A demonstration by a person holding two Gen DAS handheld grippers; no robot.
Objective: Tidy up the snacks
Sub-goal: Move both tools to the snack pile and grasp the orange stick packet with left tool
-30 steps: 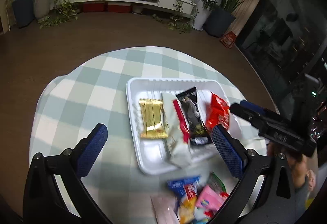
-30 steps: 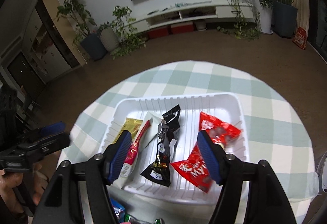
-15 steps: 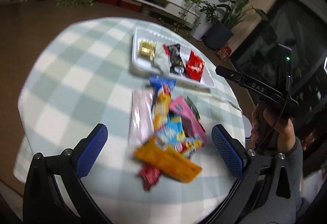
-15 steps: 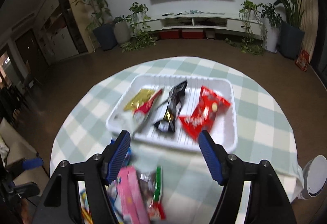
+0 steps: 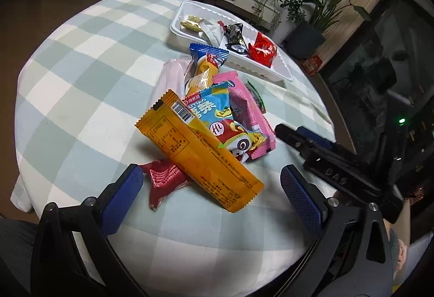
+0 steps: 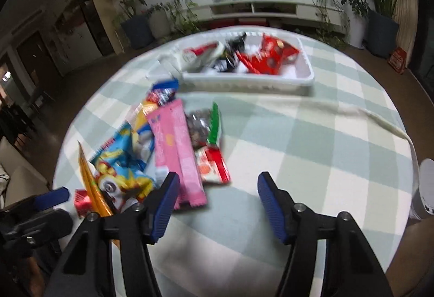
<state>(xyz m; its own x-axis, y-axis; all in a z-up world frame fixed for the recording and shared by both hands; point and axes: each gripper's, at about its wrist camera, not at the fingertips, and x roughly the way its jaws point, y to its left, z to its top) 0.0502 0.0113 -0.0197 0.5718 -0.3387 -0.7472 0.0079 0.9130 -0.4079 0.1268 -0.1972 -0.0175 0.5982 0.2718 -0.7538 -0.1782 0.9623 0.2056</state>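
Note:
Loose snacks lie in a pile on the checked cloth: an orange packet (image 5: pixel 200 153), a blue cartoon packet (image 5: pixel 217 118), a pink packet (image 5: pixel 249 112) and a dark red one (image 5: pixel 162 180). My left gripper (image 5: pixel 210 175) hangs open just above the near end of the orange packet. My right gripper (image 6: pixel 219 180) is open with its jaws closing and nothing between them. A red-and-white packet (image 6: pixel 213 165) lies just ahead of it, and the pink packet (image 6: pixel 176 150) lies beside its left finger. The white tray (image 6: pixel 244 80) behind holds several packets.
The round table's cloth edge (image 5: pixel 24 188) is close on the left and near side. A white round object (image 6: pixel 424 188) stands past the right edge. A person's hand (image 5: pixel 398 251) holds the right gripper's handle. Potted plants and a low cabinet line the far wall.
Both grippers have drawn back from the tray and sunk toward the loose pile, which now lies right in front of them. The right jaws stand narrower than before.

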